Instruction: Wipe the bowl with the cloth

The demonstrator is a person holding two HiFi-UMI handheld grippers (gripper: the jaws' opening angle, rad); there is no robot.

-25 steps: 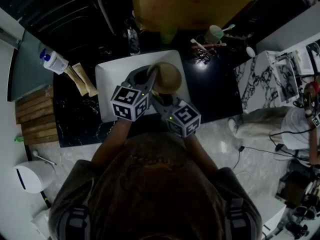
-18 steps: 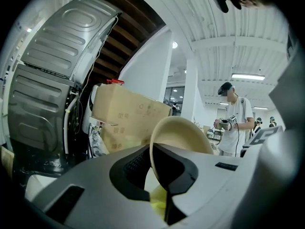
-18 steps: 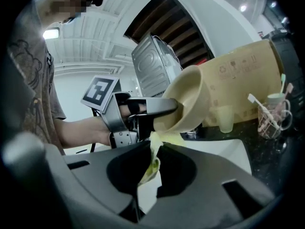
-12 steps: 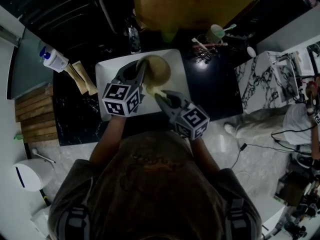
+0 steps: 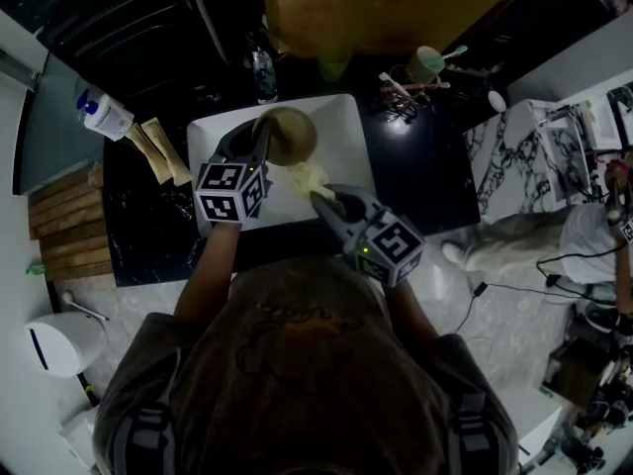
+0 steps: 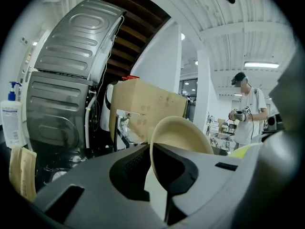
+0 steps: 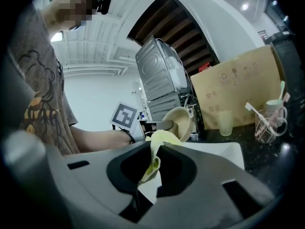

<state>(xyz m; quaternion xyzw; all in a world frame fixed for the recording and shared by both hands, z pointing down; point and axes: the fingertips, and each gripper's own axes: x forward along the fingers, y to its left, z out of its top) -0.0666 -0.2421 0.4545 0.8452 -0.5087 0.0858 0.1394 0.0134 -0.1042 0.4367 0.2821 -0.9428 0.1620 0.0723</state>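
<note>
A beige bowl [image 5: 288, 135] is held on edge above the white sink [image 5: 346, 142], its rim [image 6: 157, 142] pinched in my left gripper [image 5: 259, 139], which is shut on it. From the right gripper view the bowl [image 7: 178, 123] shows its hollow side. A pale yellow cloth [image 5: 307, 177] hangs bunched between the jaws of my right gripper [image 5: 321, 198], shut on the cloth [image 7: 155, 156]. The cloth lies just below and right of the bowl, apart from it.
A cardboard box [image 5: 376, 8] stands behind the sink. A green cup [image 5: 333, 67] and a mug with brushes [image 5: 425, 65] sit on the black counter. A soap bottle [image 5: 104, 119] and brown packets [image 5: 158, 156] lie at left. A person [image 6: 245, 111] stands far off.
My left gripper has carried the bowl up and to the left. My right gripper has drawn back toward me with the cloth, so cloth and bowl have come apart.
</note>
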